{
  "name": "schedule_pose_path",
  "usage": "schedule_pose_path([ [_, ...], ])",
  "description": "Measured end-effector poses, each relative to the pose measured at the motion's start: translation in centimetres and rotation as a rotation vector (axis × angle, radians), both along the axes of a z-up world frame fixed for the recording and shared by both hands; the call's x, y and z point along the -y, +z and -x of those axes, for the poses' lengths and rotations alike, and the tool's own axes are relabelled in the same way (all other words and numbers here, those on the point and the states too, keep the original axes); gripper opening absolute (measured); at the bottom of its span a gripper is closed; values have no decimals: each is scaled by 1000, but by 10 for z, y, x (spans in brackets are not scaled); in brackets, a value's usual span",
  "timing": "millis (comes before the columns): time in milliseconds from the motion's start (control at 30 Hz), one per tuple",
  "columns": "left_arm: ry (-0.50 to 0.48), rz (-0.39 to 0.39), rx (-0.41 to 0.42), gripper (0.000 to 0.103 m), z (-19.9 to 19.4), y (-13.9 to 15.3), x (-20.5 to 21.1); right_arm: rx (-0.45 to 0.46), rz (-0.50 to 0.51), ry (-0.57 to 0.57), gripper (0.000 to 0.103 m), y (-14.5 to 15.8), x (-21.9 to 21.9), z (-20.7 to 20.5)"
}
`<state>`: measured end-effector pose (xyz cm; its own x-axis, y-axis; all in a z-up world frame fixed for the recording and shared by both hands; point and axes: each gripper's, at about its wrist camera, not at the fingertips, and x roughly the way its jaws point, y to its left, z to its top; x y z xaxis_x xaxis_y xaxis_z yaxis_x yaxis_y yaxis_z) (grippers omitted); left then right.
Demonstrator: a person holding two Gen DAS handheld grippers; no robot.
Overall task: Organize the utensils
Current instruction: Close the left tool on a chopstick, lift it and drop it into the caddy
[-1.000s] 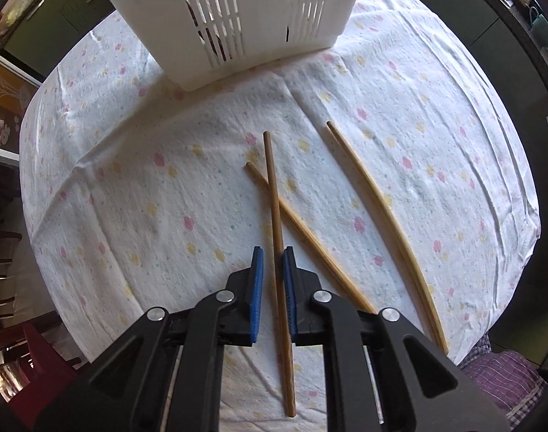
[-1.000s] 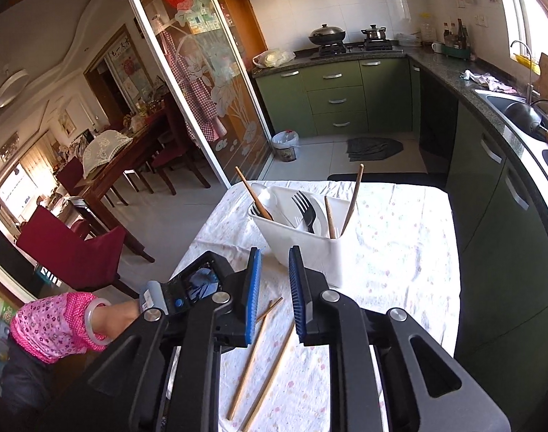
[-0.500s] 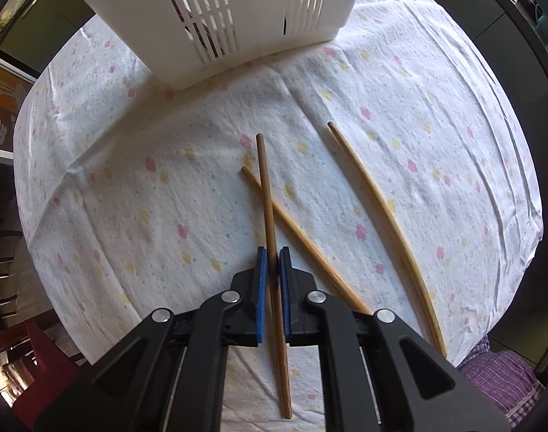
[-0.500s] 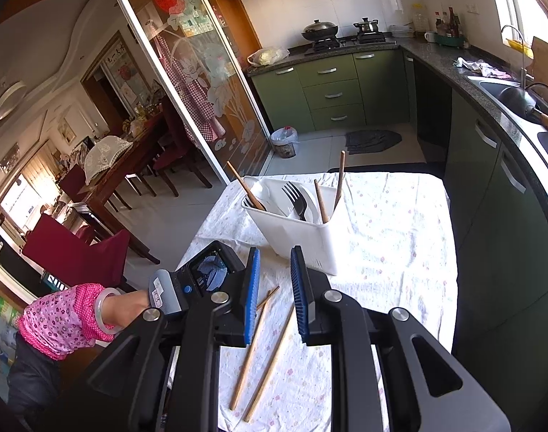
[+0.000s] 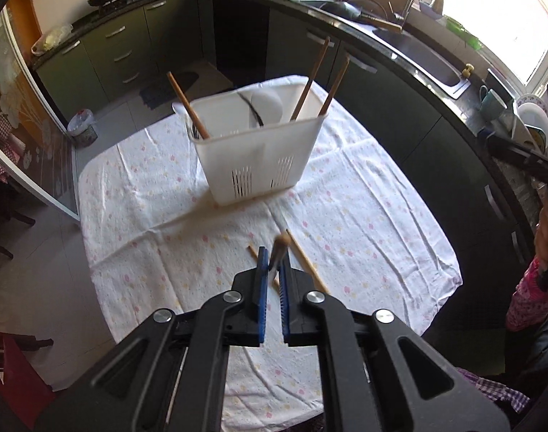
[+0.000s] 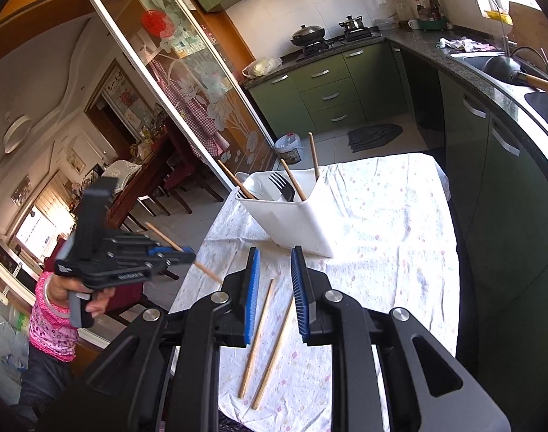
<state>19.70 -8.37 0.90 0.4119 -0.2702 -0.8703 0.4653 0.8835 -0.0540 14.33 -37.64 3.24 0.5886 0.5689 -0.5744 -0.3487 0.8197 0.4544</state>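
Fingers of the left gripper (image 5: 272,264) pinch one chopstick (image 5: 278,252), lifted off the tablecloth (image 5: 363,216). The right gripper (image 6: 275,273) stands spread and empty above two chopsticks (image 6: 270,342) lying near. The white caddy (image 5: 259,158) stands farther back, holding utensils.

Two chopsticks (image 6: 270,342) lie on the table (image 6: 392,223) before the utensil basket (image 6: 291,219).
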Motion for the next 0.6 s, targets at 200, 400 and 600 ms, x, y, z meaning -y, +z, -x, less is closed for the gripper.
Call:
schedule_pose_path([
  [200,60,59,176,6,-19,88,9,-3,-19,-19,21,-5,15,9],
  [400,120,37,247,6,-49,127,25,-9,-38,-34,21,-12,29,13],
  [600,142,22,262,6,-62,137,32,-26,-60,-51,21,-26,46,12],
])
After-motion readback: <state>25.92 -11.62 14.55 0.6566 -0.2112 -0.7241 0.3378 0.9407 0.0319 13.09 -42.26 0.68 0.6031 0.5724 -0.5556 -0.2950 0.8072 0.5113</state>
